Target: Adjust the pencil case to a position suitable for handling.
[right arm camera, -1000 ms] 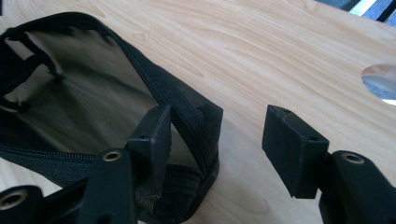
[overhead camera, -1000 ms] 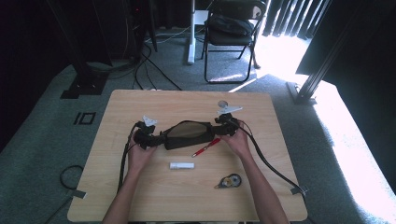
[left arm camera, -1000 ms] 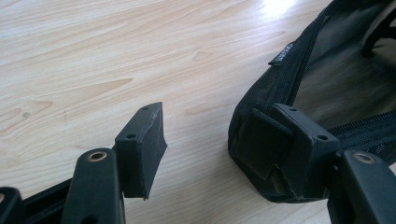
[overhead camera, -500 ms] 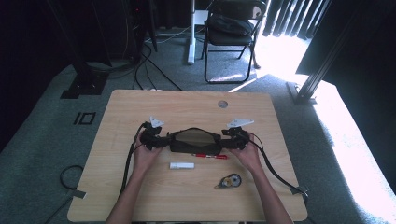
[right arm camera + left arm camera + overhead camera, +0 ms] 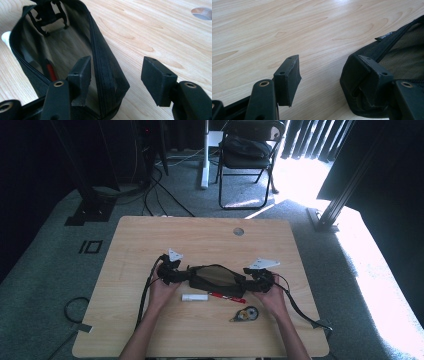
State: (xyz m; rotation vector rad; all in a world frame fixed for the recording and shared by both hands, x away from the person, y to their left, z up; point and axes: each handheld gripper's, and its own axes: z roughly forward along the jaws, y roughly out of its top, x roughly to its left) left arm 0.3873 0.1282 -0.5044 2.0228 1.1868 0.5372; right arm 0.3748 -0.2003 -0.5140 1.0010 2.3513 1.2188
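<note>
A black mesh pouch [image 5: 215, 276] lies unzipped at the middle of the wooden table [image 5: 150, 235], stretched between both grippers. My left gripper [image 5: 170, 270] is at its left end. In the left gripper view the jaws [image 5: 332, 75] stand wide open, and the pouch's end [image 5: 402, 55] wraps around the right jaw. My right gripper [image 5: 257, 277] is at the right end. Its jaws [image 5: 117, 72] have just been opening: one is inside the pouch [image 5: 62, 50], one outside, with the zip wall loose between them.
A white tube [image 5: 194, 297], a red pen [image 5: 225, 296] and a small tape roller [image 5: 245, 314] lie just in front of the pouch. The table has a round hole [image 5: 238, 231] near its far edge. A folding chair [image 5: 247, 150] stands beyond it.
Both hands and the pouch have come toward the near edge. The right gripper moved farther, to the right, and the pouch now lies straight over the red pen.
</note>
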